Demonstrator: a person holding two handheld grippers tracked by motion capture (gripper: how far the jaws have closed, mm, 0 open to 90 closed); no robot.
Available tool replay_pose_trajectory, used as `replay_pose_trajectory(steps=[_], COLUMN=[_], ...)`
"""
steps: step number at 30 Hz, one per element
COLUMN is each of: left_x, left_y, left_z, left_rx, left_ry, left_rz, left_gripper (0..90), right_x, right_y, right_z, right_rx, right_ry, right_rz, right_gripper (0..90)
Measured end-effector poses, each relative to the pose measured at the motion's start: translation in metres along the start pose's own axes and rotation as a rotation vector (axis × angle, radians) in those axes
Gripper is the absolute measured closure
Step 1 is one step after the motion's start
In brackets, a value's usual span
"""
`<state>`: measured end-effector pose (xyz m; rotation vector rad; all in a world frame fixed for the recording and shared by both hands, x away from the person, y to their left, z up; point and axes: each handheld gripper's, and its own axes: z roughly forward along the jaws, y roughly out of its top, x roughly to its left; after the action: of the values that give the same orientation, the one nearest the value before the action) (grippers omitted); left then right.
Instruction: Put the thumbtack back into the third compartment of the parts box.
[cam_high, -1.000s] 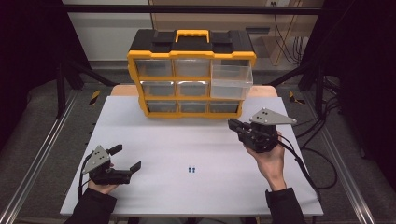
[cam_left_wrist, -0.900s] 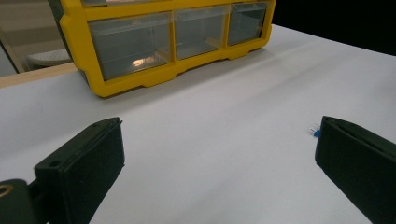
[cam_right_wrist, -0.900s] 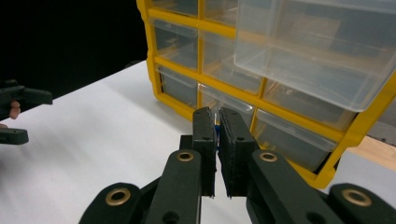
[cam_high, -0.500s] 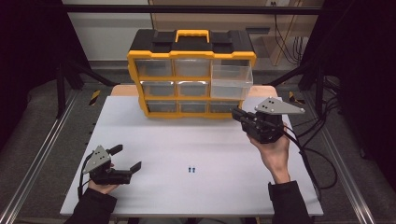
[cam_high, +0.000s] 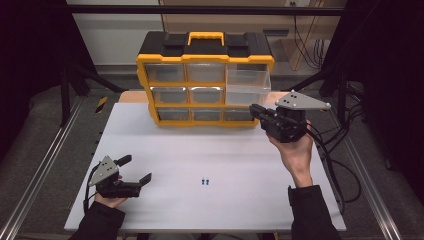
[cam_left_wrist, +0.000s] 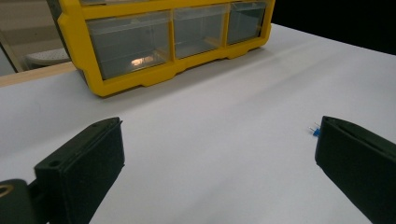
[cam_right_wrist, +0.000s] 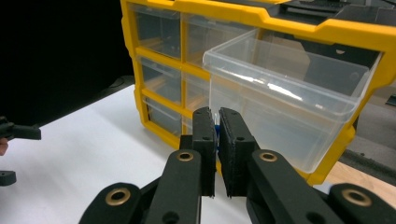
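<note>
Right tool (cam_right_wrist: 215, 140) pinches a tiny blue part (cam_right_wrist: 215, 132) just in front of the yellow organizer's (cam_high: 205, 60) pulled-out clear drawer (cam_right_wrist: 285, 98). The part is probably light, rigid and easily dropped, best held by its body. Left tool (cam_high: 131, 172), jaws apart, rests well before the organizer, near two similar blue parts (cam_high: 204, 181).

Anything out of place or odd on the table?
Nothing damaged. The clear plastic drawer at the right of the yellow organizer cabinet is pulled out, and two small blue parts lie loose on the white table.
</note>
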<state>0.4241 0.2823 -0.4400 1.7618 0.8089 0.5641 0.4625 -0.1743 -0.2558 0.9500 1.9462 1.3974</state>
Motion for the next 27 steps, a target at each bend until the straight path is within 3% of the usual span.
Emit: replay_pose_trajectory(steps=[27], left_x=[0.001], left_y=[0.0], left_z=[0.0], left_rx=[-0.003], left_ry=[0.0], left_rz=[-0.002], left_gripper=[0.9], right_x=[-0.014], right_y=[0.033], right_z=[0.021], right_rx=[-0.004], right_ry=[-0.063], right_rz=[0.012], right_gripper=[85.8])
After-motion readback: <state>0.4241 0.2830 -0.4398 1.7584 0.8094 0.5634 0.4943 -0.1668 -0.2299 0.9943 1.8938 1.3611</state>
